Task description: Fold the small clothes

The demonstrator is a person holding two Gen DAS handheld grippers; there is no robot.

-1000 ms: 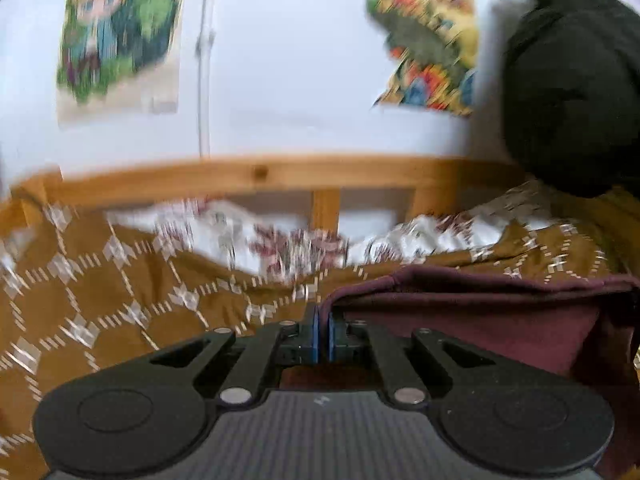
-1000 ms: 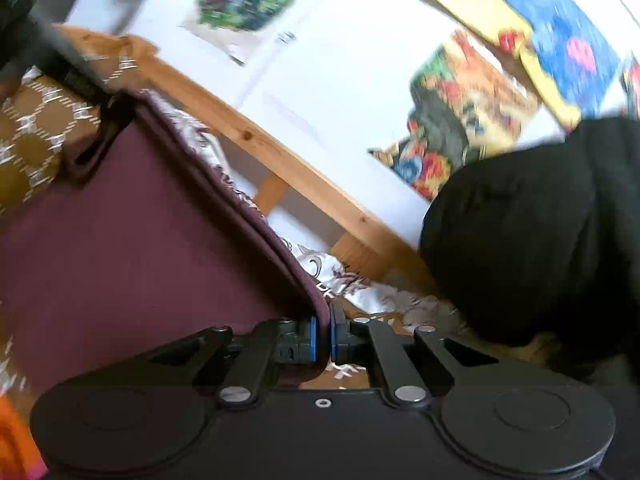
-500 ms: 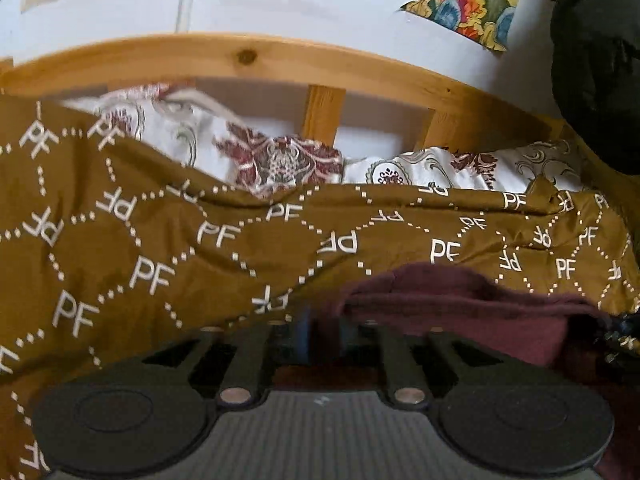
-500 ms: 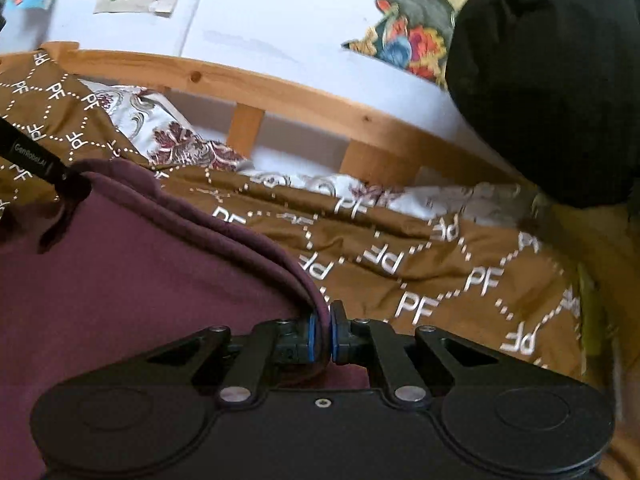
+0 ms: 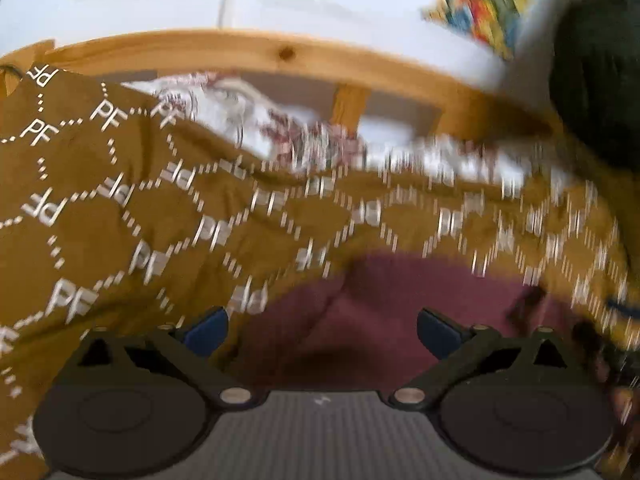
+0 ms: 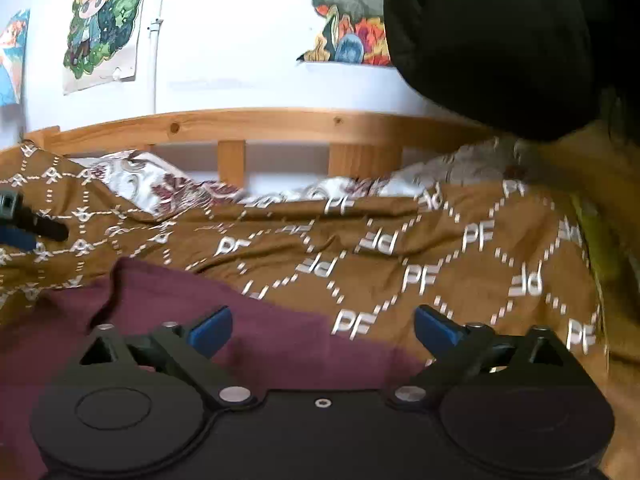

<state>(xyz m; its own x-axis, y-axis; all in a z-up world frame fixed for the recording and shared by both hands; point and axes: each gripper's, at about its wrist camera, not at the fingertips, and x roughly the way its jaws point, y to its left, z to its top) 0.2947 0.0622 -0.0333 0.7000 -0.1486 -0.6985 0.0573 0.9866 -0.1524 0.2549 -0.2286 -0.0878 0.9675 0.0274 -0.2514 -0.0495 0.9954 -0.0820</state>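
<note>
Across the lower middle of both wrist views lay the maroon garment [image 5: 384,320], spread flat on a brown bedspread [image 5: 120,216] printed with white dotted diamonds and "PF" letters. At the bottom of the left wrist frame, the left gripper [image 5: 322,330] stood with its blue-padded fingers wide apart and nothing between them, the garment lying just ahead of and below the gap; much of that frame's right half was smeared by motion blur. At the bottom of the right wrist frame, the right gripper [image 6: 322,326] was likewise spread wide and holding nothing. Its left pad sat over the maroon cloth, while its right pad sat over bare bedspread, with the garment's edge running diagonally between them toward lower right. A fold or seam showed in the cloth at the left of that frame. At the left edge of the right wrist view, part of the other gripper's black and blue finger poked in above the bedspread. Behind the bedding ran a wooden bed rail [image 6: 280,124], with white floral pillows [image 6: 160,184] beneath it, posters [image 6: 104,24] on the white wall, and a large black shape [image 6: 500,40] at upper right.
</note>
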